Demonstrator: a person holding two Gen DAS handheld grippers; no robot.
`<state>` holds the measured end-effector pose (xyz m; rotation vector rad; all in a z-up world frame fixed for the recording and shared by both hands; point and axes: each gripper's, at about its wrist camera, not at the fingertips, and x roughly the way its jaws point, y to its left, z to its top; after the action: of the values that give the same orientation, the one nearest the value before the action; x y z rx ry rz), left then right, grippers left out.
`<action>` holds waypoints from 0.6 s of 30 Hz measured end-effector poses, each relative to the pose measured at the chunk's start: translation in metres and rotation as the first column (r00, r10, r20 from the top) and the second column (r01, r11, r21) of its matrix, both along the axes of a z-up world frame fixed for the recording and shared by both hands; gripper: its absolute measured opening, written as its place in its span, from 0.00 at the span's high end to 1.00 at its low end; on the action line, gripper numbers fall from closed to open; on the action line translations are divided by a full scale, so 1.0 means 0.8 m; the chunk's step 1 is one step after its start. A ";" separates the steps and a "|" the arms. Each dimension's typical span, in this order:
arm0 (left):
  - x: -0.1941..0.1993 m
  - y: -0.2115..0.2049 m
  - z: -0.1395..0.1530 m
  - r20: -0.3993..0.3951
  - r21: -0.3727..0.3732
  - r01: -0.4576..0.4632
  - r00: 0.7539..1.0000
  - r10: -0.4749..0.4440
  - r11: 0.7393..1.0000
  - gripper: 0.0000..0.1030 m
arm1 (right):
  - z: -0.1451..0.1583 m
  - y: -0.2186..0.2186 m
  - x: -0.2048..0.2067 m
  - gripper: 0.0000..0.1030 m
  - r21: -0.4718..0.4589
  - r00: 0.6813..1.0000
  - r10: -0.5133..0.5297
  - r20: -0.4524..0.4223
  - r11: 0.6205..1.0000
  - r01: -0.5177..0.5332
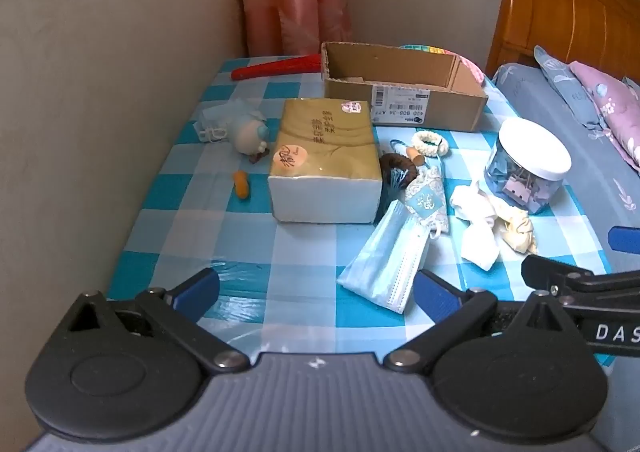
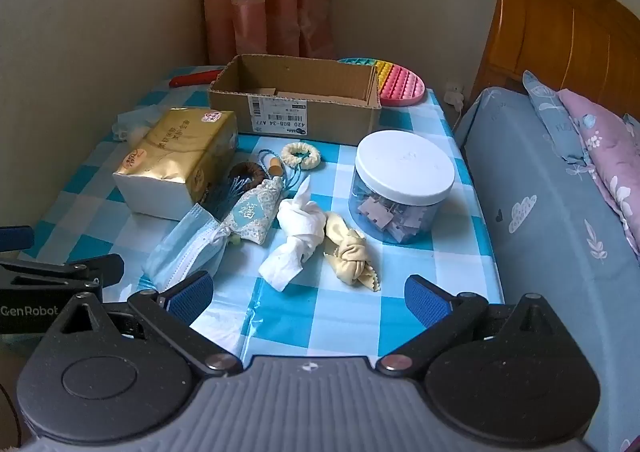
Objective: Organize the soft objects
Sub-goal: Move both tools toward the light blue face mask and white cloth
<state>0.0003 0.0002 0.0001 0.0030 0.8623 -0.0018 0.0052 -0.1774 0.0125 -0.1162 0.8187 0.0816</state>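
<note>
On a blue checked table lie soft things: a light blue face mask [image 1: 384, 256] [image 2: 188, 248], a patterned sachet [image 1: 426, 200] [image 2: 250, 214], a knotted white cloth [image 1: 478, 224] [image 2: 298, 238], a knotted yellow cloth [image 1: 518, 230] [image 2: 352, 252] and a cream scrunchie [image 1: 430, 142] [image 2: 301, 154]. An open cardboard box [image 1: 404, 86] [image 2: 296, 100] stands at the back. My left gripper [image 1: 316, 290] is open just short of the mask. My right gripper [image 2: 310, 294] is open in front of the two knotted cloths. Nothing is between either pair of fingers.
A gold tissue pack [image 1: 324, 160] [image 2: 176, 162] sits left of centre, a clear jar of clips [image 1: 528, 164] [image 2: 404, 186] on the right. A small round toy [image 1: 250, 136], an orange piece [image 1: 241, 184], a red fan [image 1: 276, 66] and a pop toy [image 2: 400, 82] lie around. A bed [image 2: 552, 212] borders the right.
</note>
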 end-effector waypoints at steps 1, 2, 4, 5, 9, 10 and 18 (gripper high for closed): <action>0.000 0.000 0.000 0.000 -0.001 0.000 1.000 0.000 1.000 0.01 | 0.000 0.000 0.000 0.00 0.000 1.000 0.001 0.001 1.000 -0.001; 0.001 0.000 0.001 0.001 -0.001 -0.001 1.000 0.001 1.000 0.01 | 0.001 0.000 0.000 0.00 0.000 1.000 0.001 0.002 1.000 -0.001; -0.001 0.000 0.001 0.003 0.001 0.002 1.000 -0.002 1.000 0.01 | 0.002 0.000 -0.001 0.00 0.000 1.000 0.001 0.005 1.000 -0.001; -0.002 0.000 0.001 0.005 0.001 0.002 1.000 -0.002 1.000 0.01 | 0.002 0.000 -0.001 0.00 0.000 1.000 0.001 0.005 1.000 -0.001; -0.002 -0.002 0.003 0.005 0.000 -0.001 1.000 0.001 1.000 0.01 | 0.004 0.000 -0.002 0.00 -0.004 1.000 0.000 0.011 1.000 0.000; -0.002 -0.001 0.003 0.002 0.001 -0.001 1.000 0.001 1.000 0.01 | 0.004 0.000 -0.002 0.00 -0.004 1.000 0.000 0.013 1.000 0.001; -0.001 0.000 0.003 0.005 0.000 -0.001 1.000 0.001 1.000 0.01 | 0.004 -0.001 -0.002 0.00 -0.004 1.000 -0.001 0.013 1.000 0.001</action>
<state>-0.0006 -0.0001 0.0025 0.0029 0.8575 -0.0006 0.0037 -0.1781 0.0155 -0.1199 0.8062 0.0781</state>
